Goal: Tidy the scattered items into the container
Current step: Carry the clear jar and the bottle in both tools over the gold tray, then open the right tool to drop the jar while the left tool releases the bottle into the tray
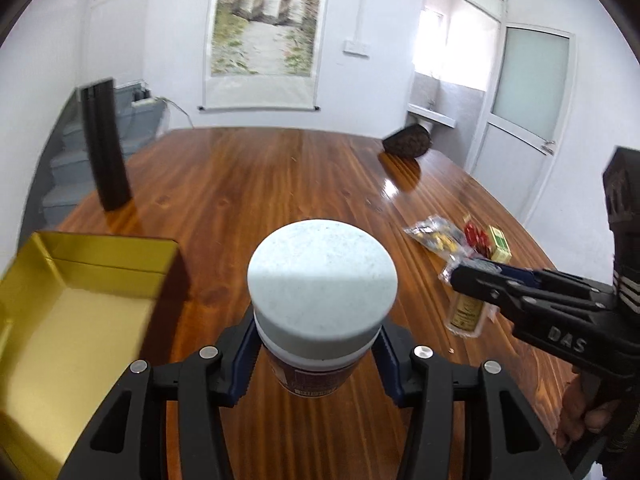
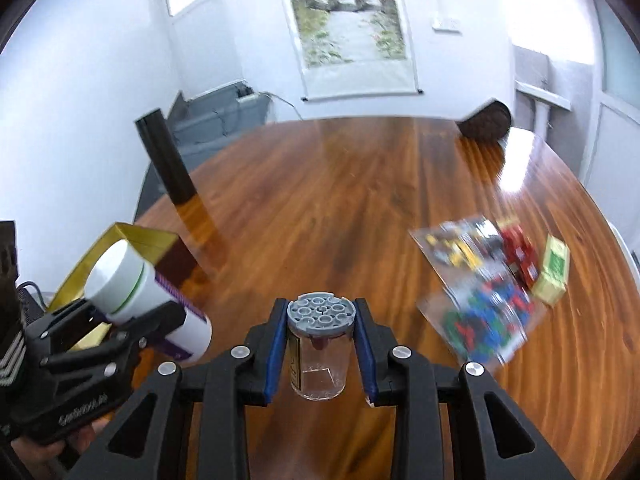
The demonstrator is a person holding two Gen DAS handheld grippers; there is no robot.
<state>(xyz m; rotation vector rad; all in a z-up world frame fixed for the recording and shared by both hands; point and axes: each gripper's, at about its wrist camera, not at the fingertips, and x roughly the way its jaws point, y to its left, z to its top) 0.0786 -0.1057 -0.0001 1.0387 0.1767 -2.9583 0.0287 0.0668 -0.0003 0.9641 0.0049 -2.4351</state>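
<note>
Left gripper [image 1: 316,354] on my end is clamped around a white-lidded jar [image 1: 322,280] held above the wooden table [image 1: 280,184], gold tin [image 1: 80,312] open just left. Right wrist view: right gripper [image 2: 320,344] pinches a clear vial with grey lid [image 2: 318,344], 2 brick bags [image 2: 480,280] lying off right.

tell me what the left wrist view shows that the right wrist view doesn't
Left wrist only: the white lid of the jar in the left tool, and the gold tin's bare floor.

Right wrist only: the small clear jar's grey studded cap in the right tool.

Both: wooden table, bagged bricks, green box, black post.
</note>
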